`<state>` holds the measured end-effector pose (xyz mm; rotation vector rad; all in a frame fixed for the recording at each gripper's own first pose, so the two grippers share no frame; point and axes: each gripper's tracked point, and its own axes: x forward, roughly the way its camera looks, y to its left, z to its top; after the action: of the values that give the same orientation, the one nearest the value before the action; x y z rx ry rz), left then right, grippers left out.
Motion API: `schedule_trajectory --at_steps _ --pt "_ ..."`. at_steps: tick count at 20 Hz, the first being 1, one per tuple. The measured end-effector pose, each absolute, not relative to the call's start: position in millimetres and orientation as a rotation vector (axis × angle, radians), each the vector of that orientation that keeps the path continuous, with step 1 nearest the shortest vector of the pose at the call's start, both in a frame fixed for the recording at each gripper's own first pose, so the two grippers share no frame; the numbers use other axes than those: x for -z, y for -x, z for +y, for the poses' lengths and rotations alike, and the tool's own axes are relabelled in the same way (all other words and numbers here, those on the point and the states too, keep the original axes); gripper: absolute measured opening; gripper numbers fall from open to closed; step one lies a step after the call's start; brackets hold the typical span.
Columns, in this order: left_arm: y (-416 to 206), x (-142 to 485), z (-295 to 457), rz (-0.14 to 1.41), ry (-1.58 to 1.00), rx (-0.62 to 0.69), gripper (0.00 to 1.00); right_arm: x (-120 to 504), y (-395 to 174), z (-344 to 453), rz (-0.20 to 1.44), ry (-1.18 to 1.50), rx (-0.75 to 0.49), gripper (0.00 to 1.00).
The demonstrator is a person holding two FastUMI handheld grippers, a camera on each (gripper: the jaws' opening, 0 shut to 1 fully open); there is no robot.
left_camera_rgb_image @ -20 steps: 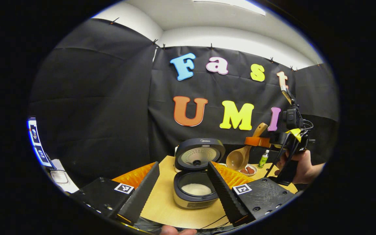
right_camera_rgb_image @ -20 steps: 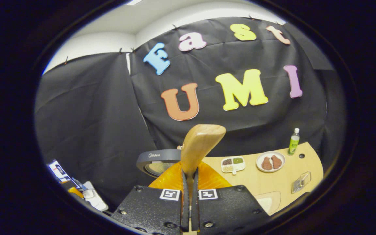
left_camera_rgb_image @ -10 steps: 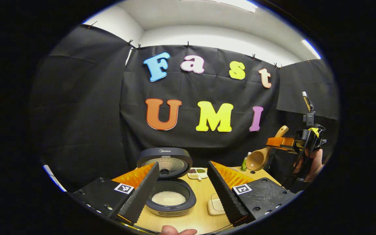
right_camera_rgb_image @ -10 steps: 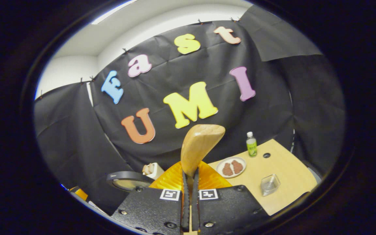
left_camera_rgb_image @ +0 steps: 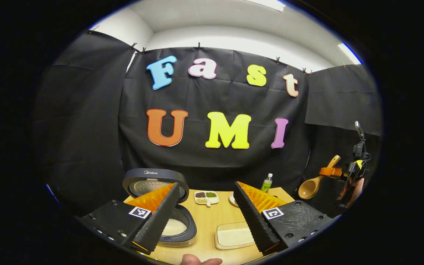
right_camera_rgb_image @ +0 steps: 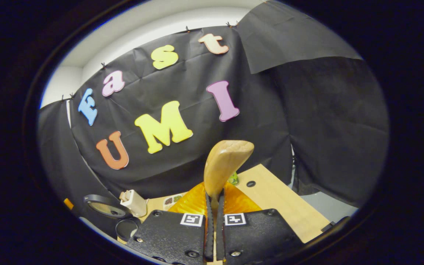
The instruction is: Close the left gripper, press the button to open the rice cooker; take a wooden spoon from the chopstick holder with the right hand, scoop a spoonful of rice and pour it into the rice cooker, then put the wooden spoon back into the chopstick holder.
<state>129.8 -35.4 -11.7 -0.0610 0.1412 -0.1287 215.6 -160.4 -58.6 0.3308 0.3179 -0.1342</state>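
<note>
Left gripper (left_camera_rgb_image: 206, 211): held low over the near edge of the table (left_camera_rgb_image: 212, 224), fingers spread wide apart, nothing between them; a fingertip of the person's hand (left_camera_rgb_image: 200, 261) shows at the bottom edge below it

Rice cooker (left_camera_rgb_image: 177, 230): on the table at the left, lid (left_camera_rgb_image: 155, 183) raised and standing upright behind the pot; white rice (left_camera_rgb_image: 173, 227) lies in the pot, partly hidden behind the left gripper's left finger. In the right gripper view the rice cooker (right_camera_rgb_image: 109, 210) sits low at the left with its lid up

Right gripper (right_camera_rgb_image: 214, 206): fingers pressed together, pinching the handle of the wooden spoon (right_camera_rgb_image: 225, 165), which rises upright from between them. In the left gripper view the same right gripper (left_camera_rgb_image: 331, 172) hangs in the air at the far right, off the table's right end, a hand (left_camera_rgb_image: 353, 187) around its grip

Wooden spoon (left_camera_rgb_image: 313, 184): gripped at the handle, tilted, bowl hanging lower to the left, handle end up to the right; whether the bowl carries rice I cannot tell

Flat pale tray (left_camera_rgb_image: 234, 235): on the table between the left gripper's fingers, just right of the rice cooker

Small divided dish (left_camera_rgb_image: 206, 197): farther back, with dark, green and pale fillings

Green bottle (left_camera_rgb_image: 267, 183): upright at the back of the table by the black cloth

White box-shaped holder (right_camera_rgb_image: 134, 202): right gripper view, just right of the cooker lid; contents too small to tell
</note>
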Motion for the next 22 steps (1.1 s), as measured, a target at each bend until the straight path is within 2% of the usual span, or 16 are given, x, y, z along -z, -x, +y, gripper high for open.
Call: schedule_trajectory --at_steps 10,22 --pt "-140.8 18.6 -62.3 0.191 0.025 0.063 0.95 173.0 -272.4 -206.1 0.463 -0.311 0.160 0.08" --pt "-150.6 17.2 -56.6 0.229 0.040 -0.018 0.95 265.7 -302.0 -189.0 0.580 -0.238 0.087 0.08"
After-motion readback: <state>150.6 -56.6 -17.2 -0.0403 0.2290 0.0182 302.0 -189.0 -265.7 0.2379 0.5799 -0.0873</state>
